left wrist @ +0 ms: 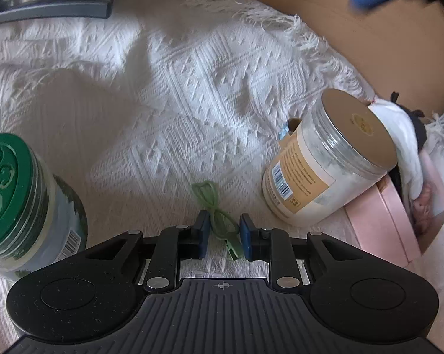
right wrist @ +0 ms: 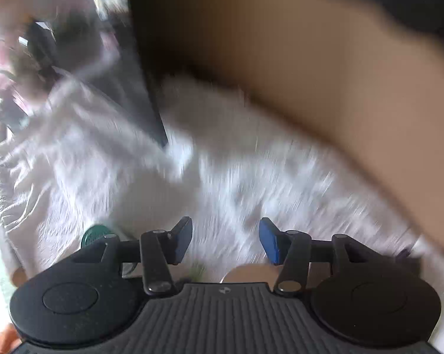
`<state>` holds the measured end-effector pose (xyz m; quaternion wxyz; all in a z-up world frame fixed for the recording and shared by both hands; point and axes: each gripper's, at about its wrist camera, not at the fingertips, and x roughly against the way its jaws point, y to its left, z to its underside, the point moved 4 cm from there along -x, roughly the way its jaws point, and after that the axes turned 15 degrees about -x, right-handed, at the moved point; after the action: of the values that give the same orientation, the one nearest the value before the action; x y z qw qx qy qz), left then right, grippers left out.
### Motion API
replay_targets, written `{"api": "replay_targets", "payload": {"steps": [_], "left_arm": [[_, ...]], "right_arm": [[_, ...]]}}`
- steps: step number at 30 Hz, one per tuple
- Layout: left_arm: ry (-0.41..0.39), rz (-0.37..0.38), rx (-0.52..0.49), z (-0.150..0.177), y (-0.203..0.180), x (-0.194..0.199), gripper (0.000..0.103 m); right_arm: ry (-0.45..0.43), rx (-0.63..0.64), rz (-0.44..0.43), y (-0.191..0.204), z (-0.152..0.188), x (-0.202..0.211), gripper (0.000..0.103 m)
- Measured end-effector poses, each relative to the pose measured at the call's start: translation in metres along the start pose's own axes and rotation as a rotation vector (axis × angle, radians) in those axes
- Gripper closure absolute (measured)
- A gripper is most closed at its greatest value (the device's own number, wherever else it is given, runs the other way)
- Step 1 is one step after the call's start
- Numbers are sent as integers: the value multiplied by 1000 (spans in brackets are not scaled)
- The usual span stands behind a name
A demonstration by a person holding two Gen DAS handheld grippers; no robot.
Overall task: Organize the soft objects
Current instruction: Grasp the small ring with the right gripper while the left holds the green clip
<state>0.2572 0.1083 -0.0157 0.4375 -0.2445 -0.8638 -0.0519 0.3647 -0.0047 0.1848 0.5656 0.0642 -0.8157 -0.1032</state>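
Left claw [left wrist: 224, 233]: black ribbed body, two round side discs, silver pivot screws, small crosshair mark, blue pads on black fingers. Right claw [right wrist: 225, 242]: same build, same blue pads [right wrist: 268, 240], small pale centre mark.

A white woven cloth [left wrist: 192, 88] with a fringed edge covers the surface ahead of the claw. Beyond its fringe, up and to the right, lies a bare tan-brown surface [left wrist: 369, 44]. Soft daylight falls across the weave, leaving broad shadows left of the claw.
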Motion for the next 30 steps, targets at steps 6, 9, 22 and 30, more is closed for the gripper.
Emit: {"api": "replay_targets", "payload": {"steps": [6, 9, 22, 30], "left_arm": [[-54, 69, 33, 6, 12, 3, 77], [-77, 85, 34, 9, 15, 4, 78], [-138, 61, 12, 20, 11, 9, 78], [-132, 22, 60, 18, 12, 13, 78]], "right_arm": [[265, -119, 177, -30, -11, -88, 80], [350, -128, 214, -35, -8, -119, 81], [500, -104, 371, -50, -4, -188, 97], [381, -21, 191, -4, -10, -139, 100]]}}
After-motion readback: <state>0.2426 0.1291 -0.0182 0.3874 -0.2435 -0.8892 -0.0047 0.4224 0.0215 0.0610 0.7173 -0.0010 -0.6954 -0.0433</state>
